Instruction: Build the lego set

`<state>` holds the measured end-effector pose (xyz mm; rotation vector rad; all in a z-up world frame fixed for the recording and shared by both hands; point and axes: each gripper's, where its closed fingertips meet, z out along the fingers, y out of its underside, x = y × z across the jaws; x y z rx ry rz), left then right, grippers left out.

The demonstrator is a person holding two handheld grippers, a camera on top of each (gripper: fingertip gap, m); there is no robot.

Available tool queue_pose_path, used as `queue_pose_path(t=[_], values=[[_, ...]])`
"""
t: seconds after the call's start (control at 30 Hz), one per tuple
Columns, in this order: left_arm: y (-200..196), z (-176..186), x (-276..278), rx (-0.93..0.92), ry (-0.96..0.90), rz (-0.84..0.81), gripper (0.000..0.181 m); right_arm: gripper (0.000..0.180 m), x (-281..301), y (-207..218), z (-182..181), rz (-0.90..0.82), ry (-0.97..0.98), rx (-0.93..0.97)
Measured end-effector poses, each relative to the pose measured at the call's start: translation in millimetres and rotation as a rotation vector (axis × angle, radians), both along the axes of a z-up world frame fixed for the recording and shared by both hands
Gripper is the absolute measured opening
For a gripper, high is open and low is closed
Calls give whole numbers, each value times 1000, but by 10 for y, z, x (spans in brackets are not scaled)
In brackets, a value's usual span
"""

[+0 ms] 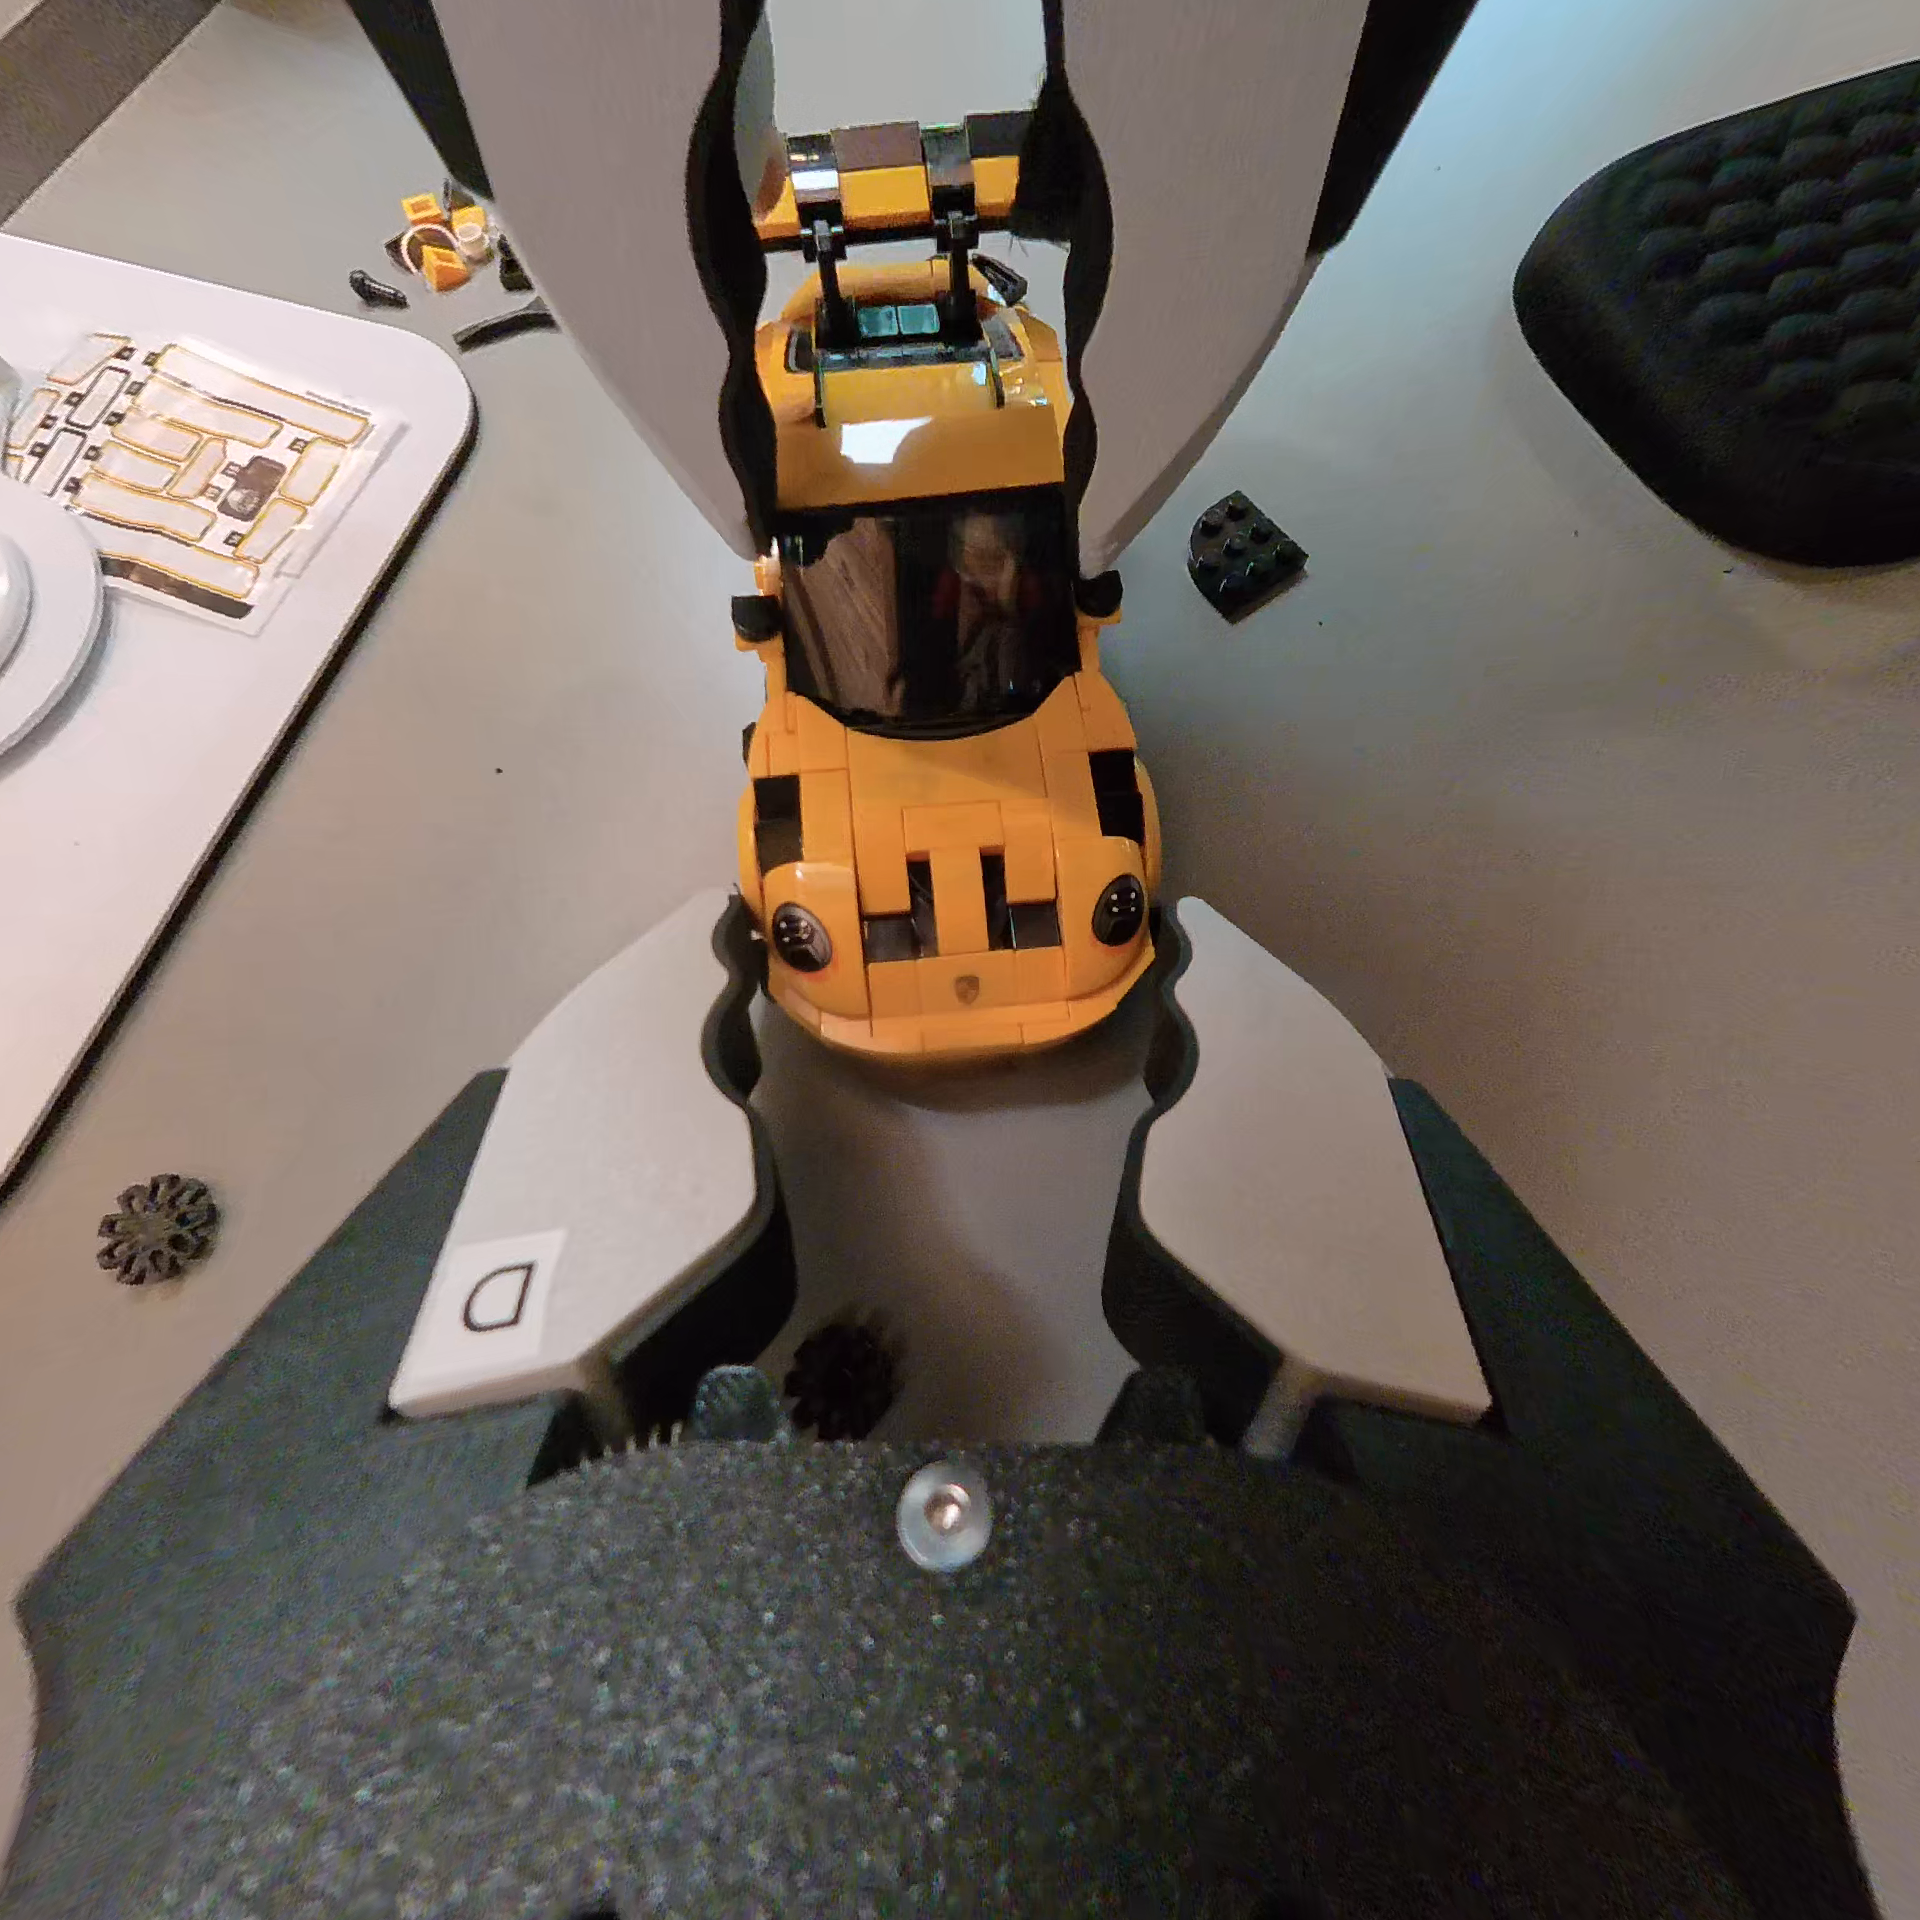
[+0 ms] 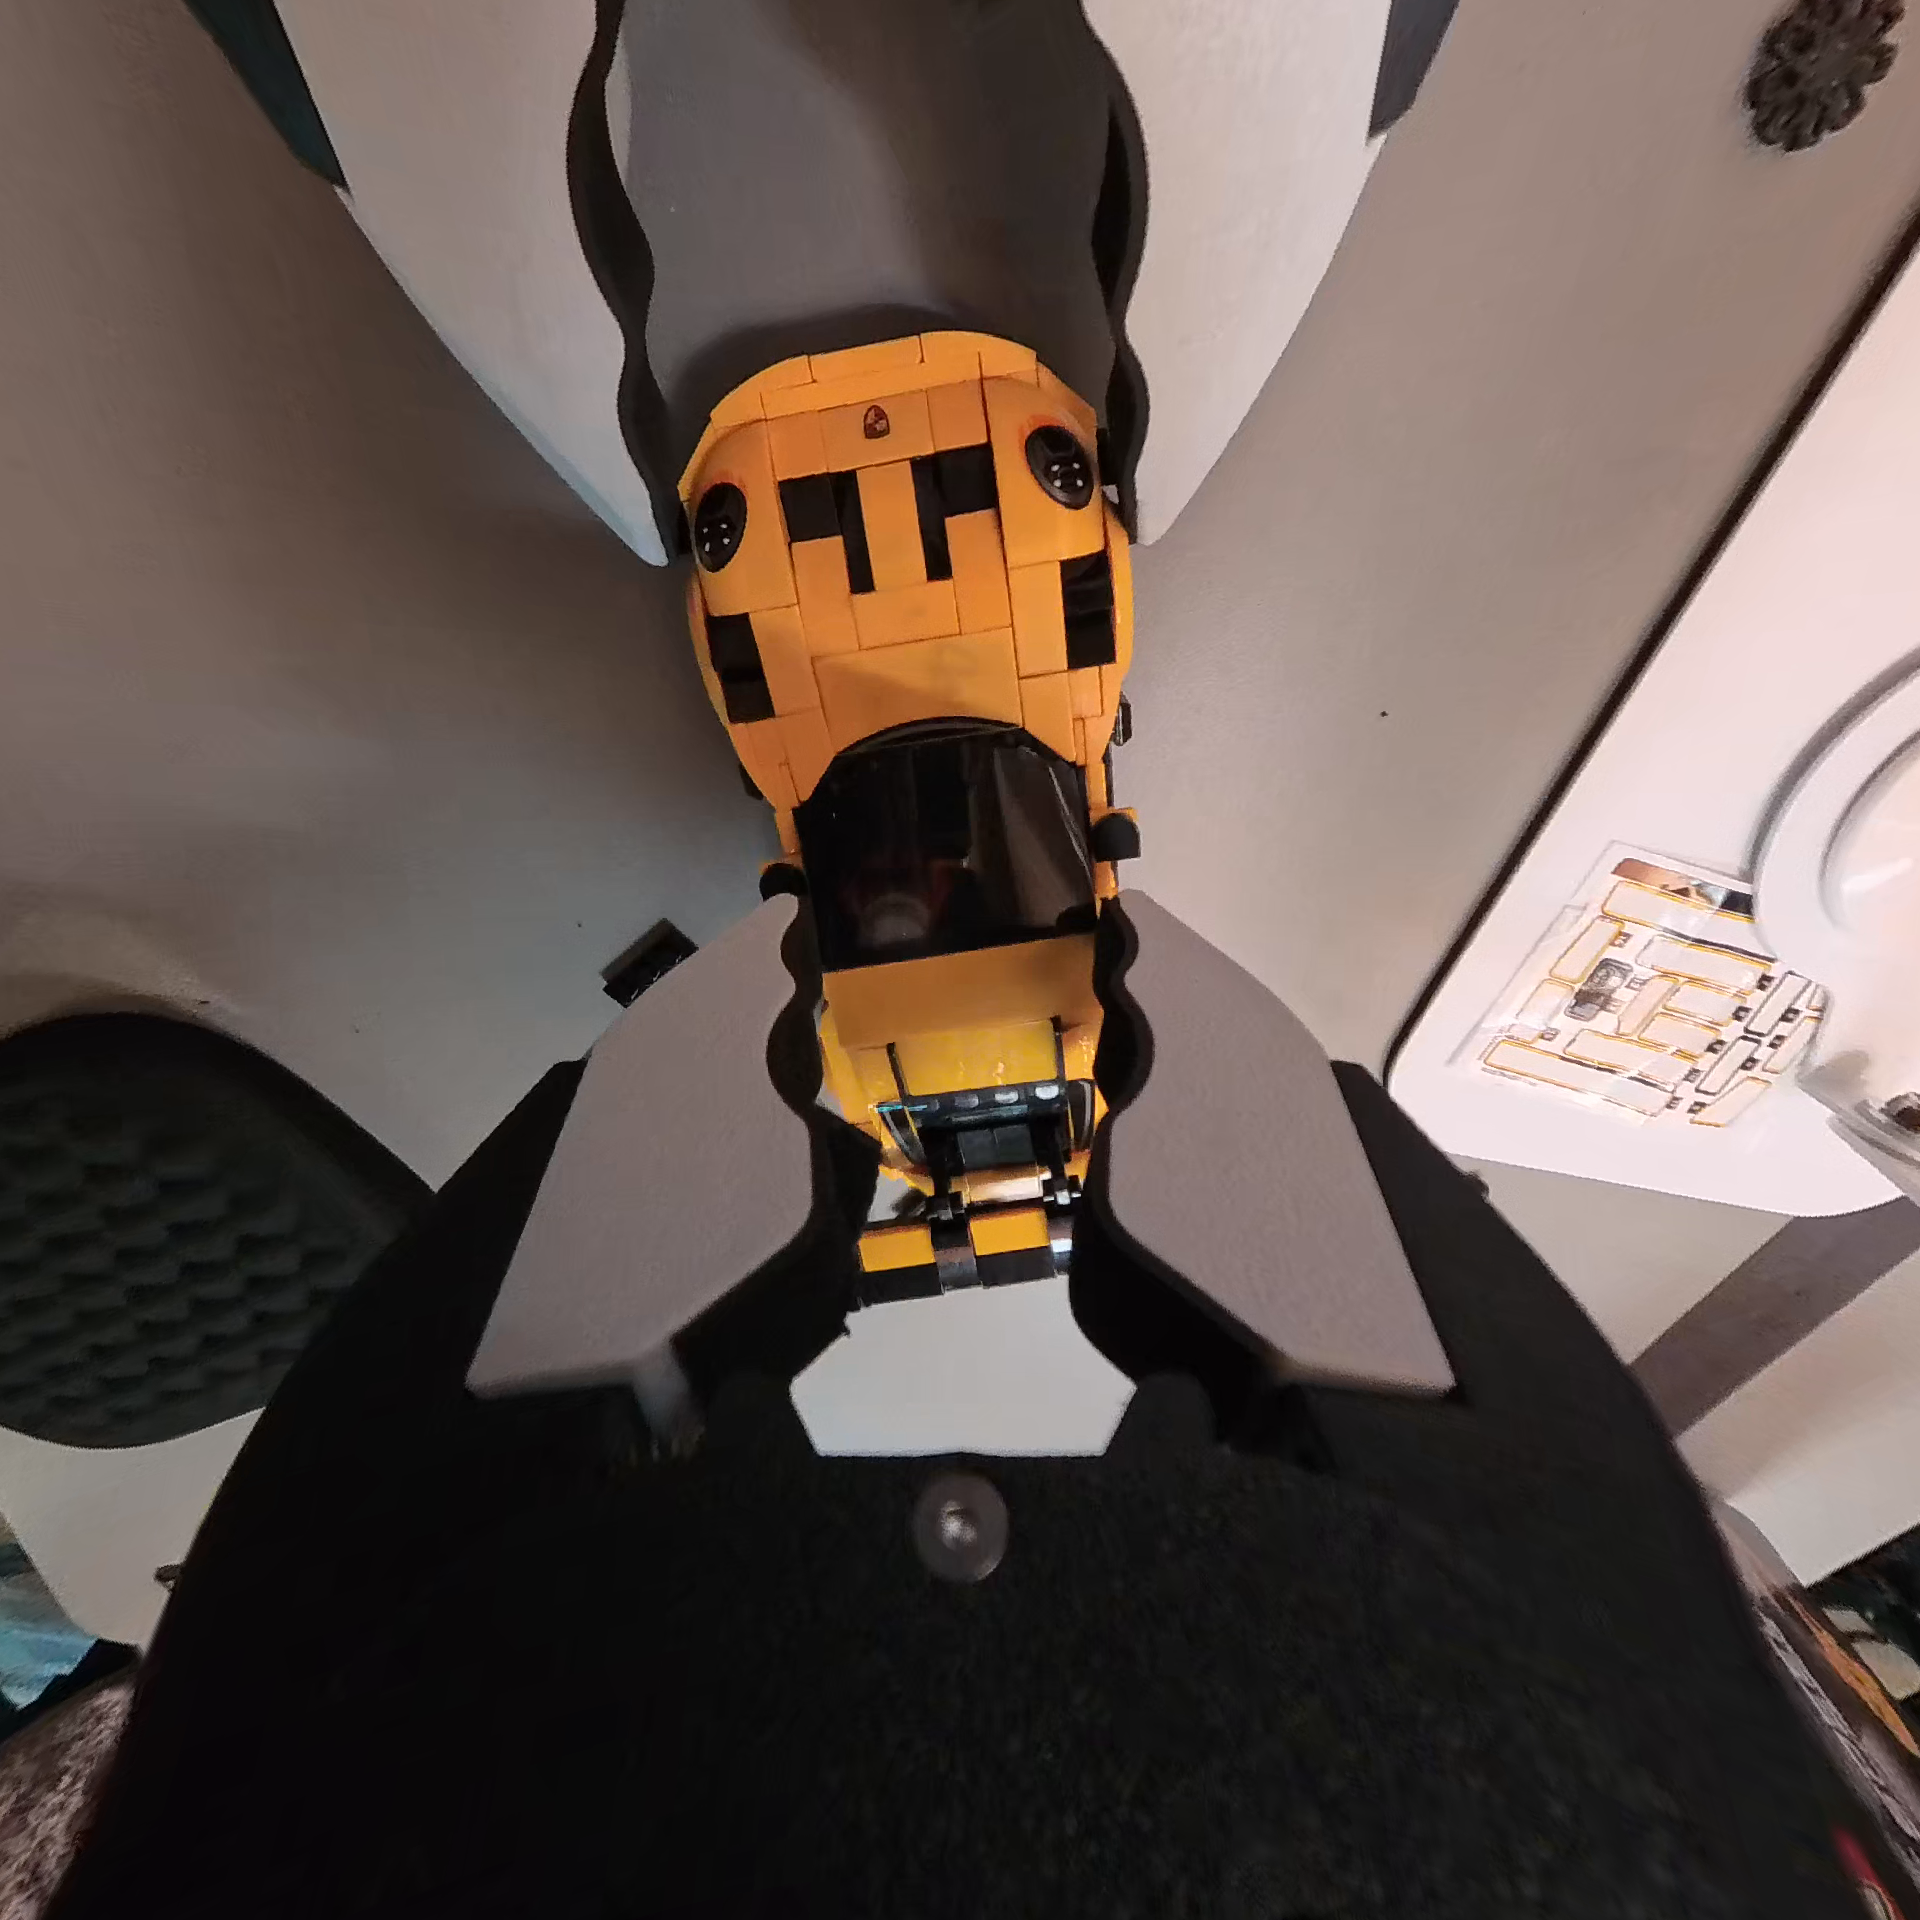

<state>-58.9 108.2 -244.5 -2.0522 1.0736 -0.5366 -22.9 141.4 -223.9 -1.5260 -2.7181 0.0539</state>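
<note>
Two grippers pinched one yellow car [image 1: 951, 790]: left gripper [image 1: 951, 935] clamped its nose, right gripper [image 2: 951, 997] its cabin; uneven squeezing risked popping bricks onto the desk [image 1: 1455, 935].

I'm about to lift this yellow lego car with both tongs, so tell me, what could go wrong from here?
1. The left tongs hold only the nose of the yellow car; it might slip out when lifted.
2. The right tongs close around the rear beside the spoiler on thin struts; squeezing or twisting could pop it off.
3. Pulling the tongs apart could split the brick body.
</note>
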Motion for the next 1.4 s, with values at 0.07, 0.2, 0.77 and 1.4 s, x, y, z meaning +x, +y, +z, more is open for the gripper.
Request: queue_pose_path(t=[0.07, 0.2, 0.77, 1.4], values=[[-2, 0, -3, 0, 1, 0, 73, 51, -1, -2, 0, -8, -1, 5], [-9, 1, -9, -1, 1, 0, 73, 51, -15, -10, 10, -25, 58, -7], [-16, 1, -14, -2, 0, -1, 73, 48, -5, -1, 60, -50, 79, -66], [-23, 4, -21, -2, 4, 0, 73, 48, -6, 2, 57, -66, 59, -18]])
